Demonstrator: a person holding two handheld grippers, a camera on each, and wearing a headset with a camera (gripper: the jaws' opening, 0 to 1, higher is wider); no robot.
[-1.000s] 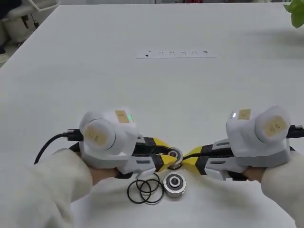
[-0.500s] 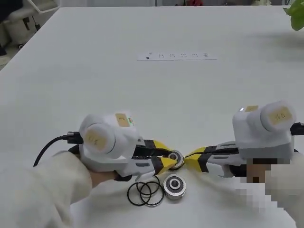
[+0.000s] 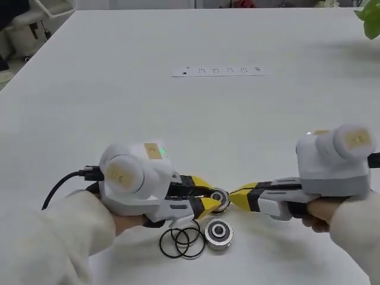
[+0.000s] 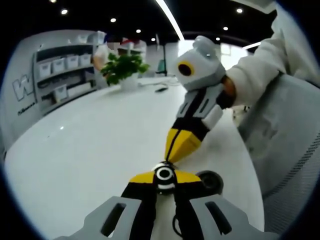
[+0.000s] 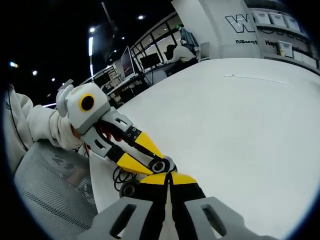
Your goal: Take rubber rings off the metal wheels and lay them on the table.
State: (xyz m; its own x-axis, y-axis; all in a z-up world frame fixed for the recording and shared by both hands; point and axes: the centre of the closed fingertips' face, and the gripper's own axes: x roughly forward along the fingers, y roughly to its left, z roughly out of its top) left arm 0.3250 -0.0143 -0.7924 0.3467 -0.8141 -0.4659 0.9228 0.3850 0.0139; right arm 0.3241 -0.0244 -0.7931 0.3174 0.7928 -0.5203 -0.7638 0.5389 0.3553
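My left gripper (image 3: 209,199) is shut on a small metal wheel (image 3: 219,198) and holds it just above the table; in the left gripper view the wheel (image 4: 164,174) sits between the yellow tips. My right gripper (image 3: 233,196) comes in from the right, shut, with its tips pinching the thin black rubber ring at the wheel's rim (image 5: 162,165). Three loose black rubber rings (image 3: 181,238) lie overlapping on the table below the left gripper. A second metal wheel (image 3: 218,231) lies flat beside them.
The white table (image 3: 196,124) stretches far ahead, with a printed strip (image 3: 222,70) lying on it. A black cable (image 3: 62,181) trails from the left gripper. A green plant (image 3: 371,15) stands at the far right corner.
The right gripper has drawn slightly to the right of the wheel and its body has rolled upward. The left gripper holds the wheel in the same place.
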